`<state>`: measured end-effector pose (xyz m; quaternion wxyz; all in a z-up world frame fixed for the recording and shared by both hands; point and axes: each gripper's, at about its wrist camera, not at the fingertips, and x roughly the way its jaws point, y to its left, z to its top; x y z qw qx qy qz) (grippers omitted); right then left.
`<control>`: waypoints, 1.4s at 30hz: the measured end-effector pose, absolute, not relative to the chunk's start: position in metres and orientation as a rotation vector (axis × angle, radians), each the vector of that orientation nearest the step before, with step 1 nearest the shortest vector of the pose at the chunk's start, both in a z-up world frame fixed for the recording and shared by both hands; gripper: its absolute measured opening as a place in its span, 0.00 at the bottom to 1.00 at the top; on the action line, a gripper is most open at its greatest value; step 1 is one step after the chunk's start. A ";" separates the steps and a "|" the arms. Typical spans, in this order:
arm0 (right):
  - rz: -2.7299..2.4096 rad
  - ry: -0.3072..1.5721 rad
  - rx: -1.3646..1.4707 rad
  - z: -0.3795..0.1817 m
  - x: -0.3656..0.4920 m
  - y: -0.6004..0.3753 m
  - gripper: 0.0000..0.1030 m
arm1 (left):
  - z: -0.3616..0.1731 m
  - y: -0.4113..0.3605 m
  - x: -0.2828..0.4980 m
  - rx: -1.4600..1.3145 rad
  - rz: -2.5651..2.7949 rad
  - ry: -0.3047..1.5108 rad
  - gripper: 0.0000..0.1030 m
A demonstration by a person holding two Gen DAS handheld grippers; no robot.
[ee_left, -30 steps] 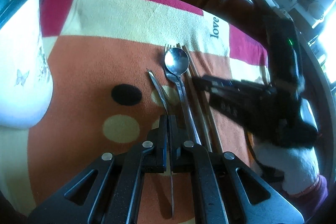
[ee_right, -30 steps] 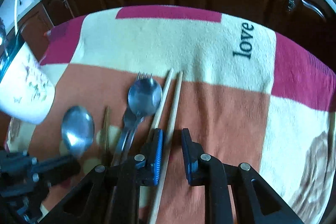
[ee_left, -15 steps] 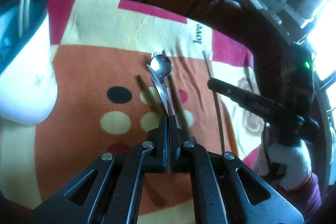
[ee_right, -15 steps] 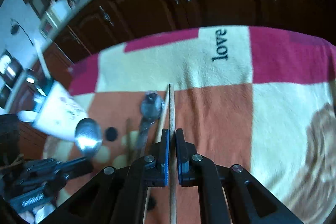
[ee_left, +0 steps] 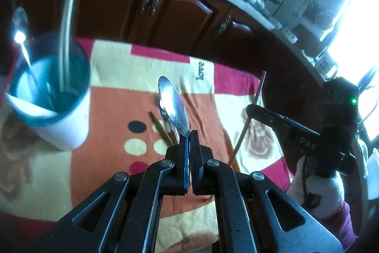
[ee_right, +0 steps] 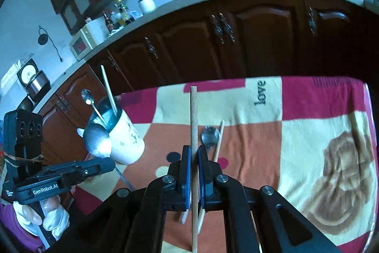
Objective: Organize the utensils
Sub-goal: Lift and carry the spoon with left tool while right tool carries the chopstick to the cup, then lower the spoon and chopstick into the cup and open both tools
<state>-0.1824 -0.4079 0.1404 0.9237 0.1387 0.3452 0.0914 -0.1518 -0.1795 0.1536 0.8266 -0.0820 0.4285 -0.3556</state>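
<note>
"love" in dark letters on a cream patch of the blanket [ee_right: 236,110], "GenRobot.AI" in white on the left gripper [ee_right: 104,164], and "DAS" plus cut-off characters on the right gripper [ee_left: 250,109].

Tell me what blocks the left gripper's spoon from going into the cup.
Nothing visible stands between them. The left gripper holds the spoon lifted above the blanket, and the cup stands off to its left with open space between. The cup already holds a small spoon and a chopstick, but much of its mouth looks open.
</note>
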 end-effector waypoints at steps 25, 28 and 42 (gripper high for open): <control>0.381 0.484 0.116 0.280 -0.096 -0.267 0.05 | 0.248 -0.050 -0.068 -0.167 -0.456 0.631 0.00; 0.392 0.473 0.107 0.273 -0.081 -0.250 0.05 | 0.235 -0.044 -0.055 -0.172 -0.430 0.641 0.00; 0.332 0.502 0.027 0.219 -0.028 -0.208 0.05 | 0.188 -0.048 -0.042 -0.069 -0.368 0.666 0.00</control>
